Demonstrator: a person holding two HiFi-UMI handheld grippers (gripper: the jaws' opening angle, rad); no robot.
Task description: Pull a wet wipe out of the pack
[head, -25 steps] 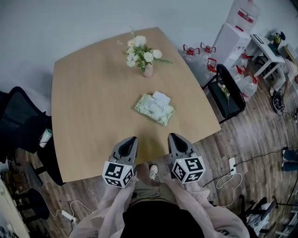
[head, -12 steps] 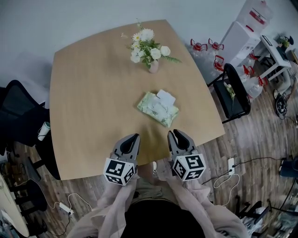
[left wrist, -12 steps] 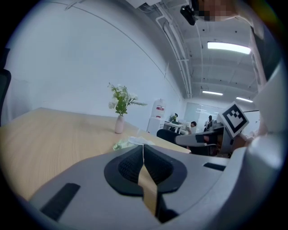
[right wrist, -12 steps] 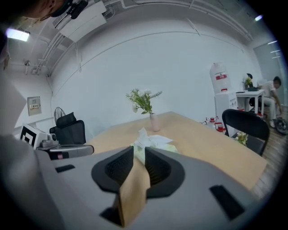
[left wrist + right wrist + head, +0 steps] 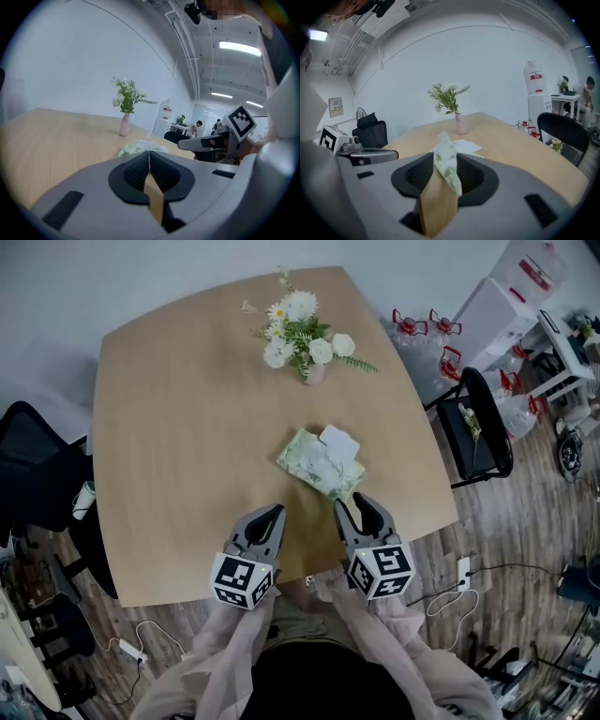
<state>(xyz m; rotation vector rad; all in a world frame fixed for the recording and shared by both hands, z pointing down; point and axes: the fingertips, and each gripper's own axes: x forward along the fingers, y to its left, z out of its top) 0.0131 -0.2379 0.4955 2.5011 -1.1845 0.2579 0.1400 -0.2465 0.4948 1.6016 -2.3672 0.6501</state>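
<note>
Left gripper (image 5: 270, 514) jaws clenched empty; right gripper (image 5: 359, 505) jaws just opening, released, wet wipe pack (image 5: 317, 463) on surface (image 5: 178, 427) just ahead, unpinched.

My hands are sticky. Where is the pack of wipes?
Head view: the pack of wipes lies right of the table's middle, between the flower vase and the right claw.

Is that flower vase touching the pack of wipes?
Apart. The head view shows bare table between the flower vase and the pack of wipes.

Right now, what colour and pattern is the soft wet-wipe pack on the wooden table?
The soft wet-wipe pack is pale green with whitish mottled print; clearest in head view.
</note>
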